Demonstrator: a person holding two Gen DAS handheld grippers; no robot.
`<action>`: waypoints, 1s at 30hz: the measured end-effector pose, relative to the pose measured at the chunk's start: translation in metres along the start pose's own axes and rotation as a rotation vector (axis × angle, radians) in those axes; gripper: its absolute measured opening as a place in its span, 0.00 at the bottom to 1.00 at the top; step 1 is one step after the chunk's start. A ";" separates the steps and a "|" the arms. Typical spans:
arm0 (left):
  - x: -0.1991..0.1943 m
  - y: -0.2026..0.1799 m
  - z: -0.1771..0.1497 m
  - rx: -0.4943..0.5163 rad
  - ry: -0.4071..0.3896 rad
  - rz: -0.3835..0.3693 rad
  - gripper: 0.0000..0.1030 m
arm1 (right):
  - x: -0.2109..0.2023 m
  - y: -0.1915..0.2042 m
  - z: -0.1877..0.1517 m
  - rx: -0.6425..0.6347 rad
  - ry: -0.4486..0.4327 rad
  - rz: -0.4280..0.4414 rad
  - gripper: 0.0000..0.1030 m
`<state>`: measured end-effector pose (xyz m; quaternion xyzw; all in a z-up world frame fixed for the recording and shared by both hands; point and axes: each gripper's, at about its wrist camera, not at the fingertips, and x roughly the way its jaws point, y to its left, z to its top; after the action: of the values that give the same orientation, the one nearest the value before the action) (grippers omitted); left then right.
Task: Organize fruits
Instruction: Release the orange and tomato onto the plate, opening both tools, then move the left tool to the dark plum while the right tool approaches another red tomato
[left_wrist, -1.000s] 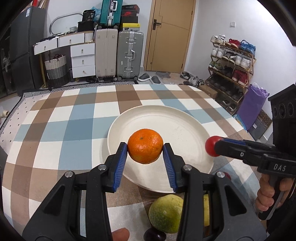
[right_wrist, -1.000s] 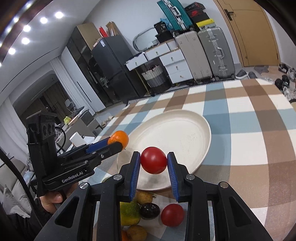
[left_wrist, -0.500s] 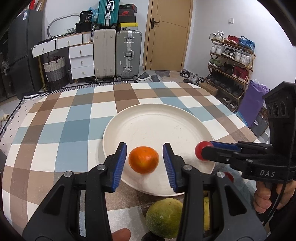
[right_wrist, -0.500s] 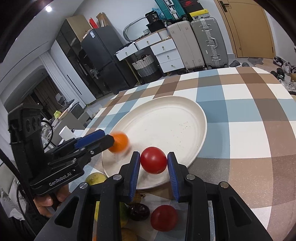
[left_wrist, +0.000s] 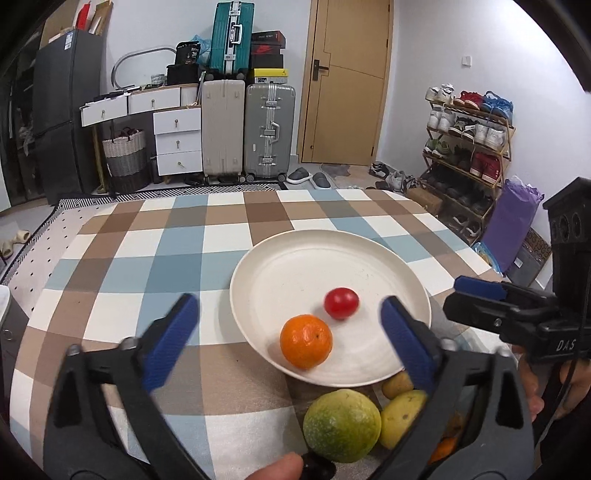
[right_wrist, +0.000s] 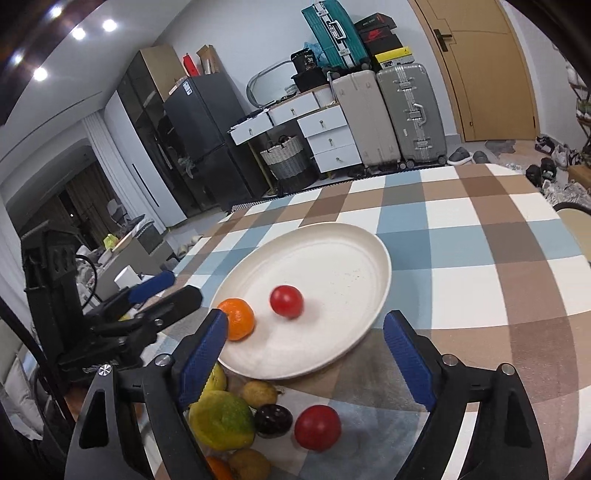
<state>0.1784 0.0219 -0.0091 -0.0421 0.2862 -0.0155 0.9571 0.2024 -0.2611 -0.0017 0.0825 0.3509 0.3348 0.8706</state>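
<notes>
On the checked table (left_wrist: 155, 258), the plate (left_wrist: 295, 254) now carried an orange (left_wrist: 306, 341) and tomato (left_wrist: 341, 302), just released; left gripper (left_wrist: 288, 332) and right gripper (right_wrist: 306, 343) stood spread, free for the pile beside it.

checkered tablecloth (left_wrist: 155, 258), suitcases (left_wrist: 269, 129), shoe rack (left_wrist: 469, 147).

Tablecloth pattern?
The tablecloth is checked in brown, blue and white squares; the left wrist view shows it best.
</notes>
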 end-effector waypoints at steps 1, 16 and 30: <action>-0.002 0.000 -0.002 -0.002 -0.001 0.002 0.99 | -0.002 0.001 0.000 -0.011 -0.008 -0.015 0.94; -0.034 -0.002 -0.024 -0.012 -0.006 0.014 0.99 | -0.017 0.007 -0.014 -0.065 -0.035 -0.043 1.00; -0.062 0.001 -0.047 -0.019 -0.005 0.037 0.99 | -0.041 0.015 -0.036 -0.104 -0.051 -0.067 1.00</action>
<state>0.1007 0.0227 -0.0141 -0.0461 0.2846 0.0051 0.9575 0.1495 -0.2792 0.0000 0.0339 0.3133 0.3208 0.8932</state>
